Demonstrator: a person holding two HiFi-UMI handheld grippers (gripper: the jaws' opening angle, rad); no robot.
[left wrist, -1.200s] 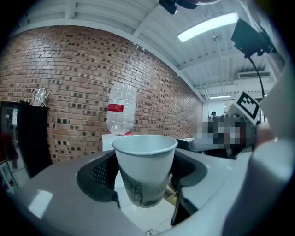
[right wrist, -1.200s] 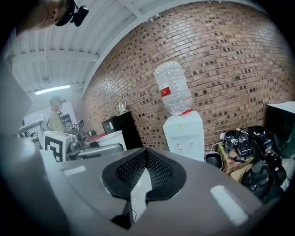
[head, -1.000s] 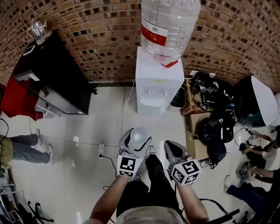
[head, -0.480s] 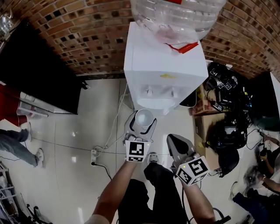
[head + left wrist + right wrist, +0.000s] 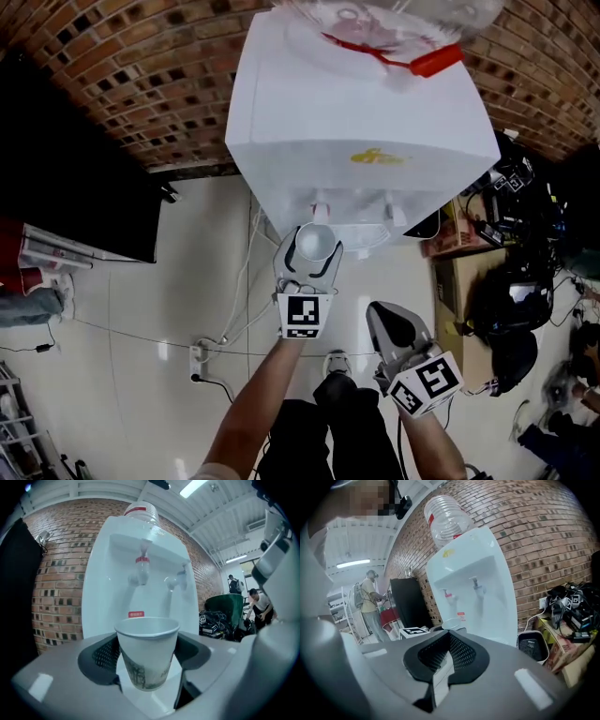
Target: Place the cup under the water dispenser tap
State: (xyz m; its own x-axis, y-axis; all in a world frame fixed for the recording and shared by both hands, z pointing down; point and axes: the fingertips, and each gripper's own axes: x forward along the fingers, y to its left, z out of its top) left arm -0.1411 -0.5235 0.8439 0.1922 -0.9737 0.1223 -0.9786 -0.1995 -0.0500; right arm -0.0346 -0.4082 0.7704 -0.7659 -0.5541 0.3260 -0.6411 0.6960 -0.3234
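Observation:
My left gripper [image 5: 312, 251] is shut on a white paper cup [image 5: 315, 241], held upright by its sides. The cup [image 5: 146, 656] hangs just in front of the white water dispenser [image 5: 366, 141], slightly below and short of its red tap [image 5: 142, 566]. A second tap [image 5: 177, 578] sits to the right of the red one. My right gripper [image 5: 396, 328] is lower right of the left one, shut with nothing in it. From the right gripper view its black pads [image 5: 461, 651] meet, and the cup's rim [image 5: 450, 623] shows beyond them before the dispenser [image 5: 473, 583].
A brick wall [image 5: 141, 84] backs the dispenser. A black cabinet [image 5: 66, 178] stands at the left. A power strip [image 5: 197, 354] with cables lies on the tiled floor. A cardboard box [image 5: 464, 277] and black bags [image 5: 516, 300] crowd the right. A person [image 5: 370, 602] stands far left.
Both grippers have come lower and closer to the dispenser, which now fills the top of the head view. The cup has stayed in the left gripper and now sits near the taps.

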